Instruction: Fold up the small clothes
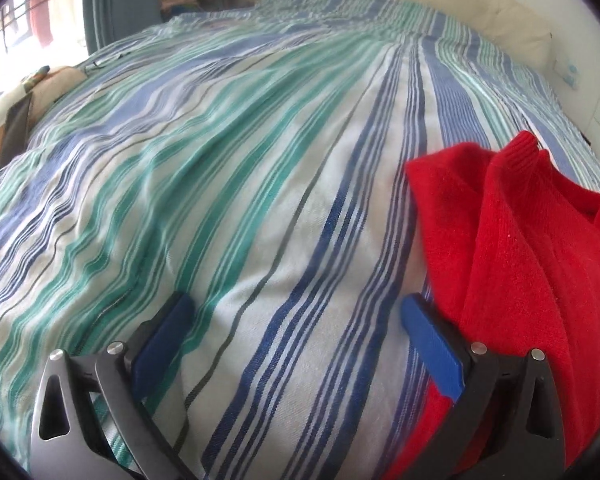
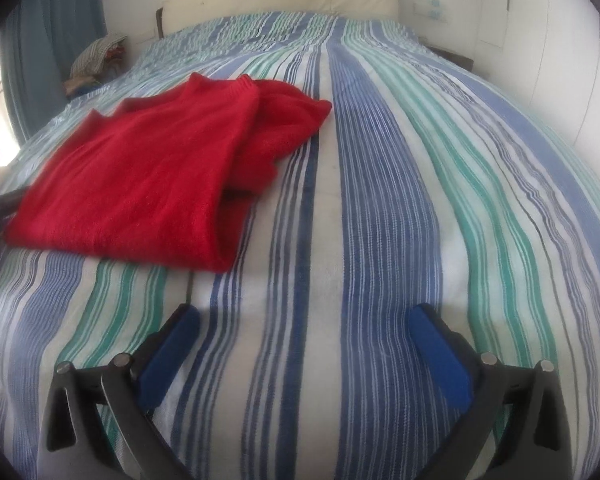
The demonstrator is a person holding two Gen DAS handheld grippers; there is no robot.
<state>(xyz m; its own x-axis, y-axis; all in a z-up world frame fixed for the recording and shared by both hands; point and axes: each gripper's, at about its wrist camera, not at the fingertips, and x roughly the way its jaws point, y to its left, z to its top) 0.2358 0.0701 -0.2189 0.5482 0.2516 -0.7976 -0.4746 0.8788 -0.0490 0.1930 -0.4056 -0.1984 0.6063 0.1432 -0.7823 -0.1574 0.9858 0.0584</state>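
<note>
Both grippers, left (image 1: 296,316) and right (image 2: 306,326), hung wide open, empty, over the striped bedspread (image 2: 380,200). Red knit sweater (image 2: 148,176) looked soft, floppy; I'd pinch its near-right corner.

Both wrist cams sit low over the striped bedspread (image 1: 260,160), looking up the bed toward the cream headboard (image 2: 284,0). Left one's nearly on top of the red sweater (image 1: 520,240); right one sees it further off. 2 views share sweater, bedspread, headboard.
</note>
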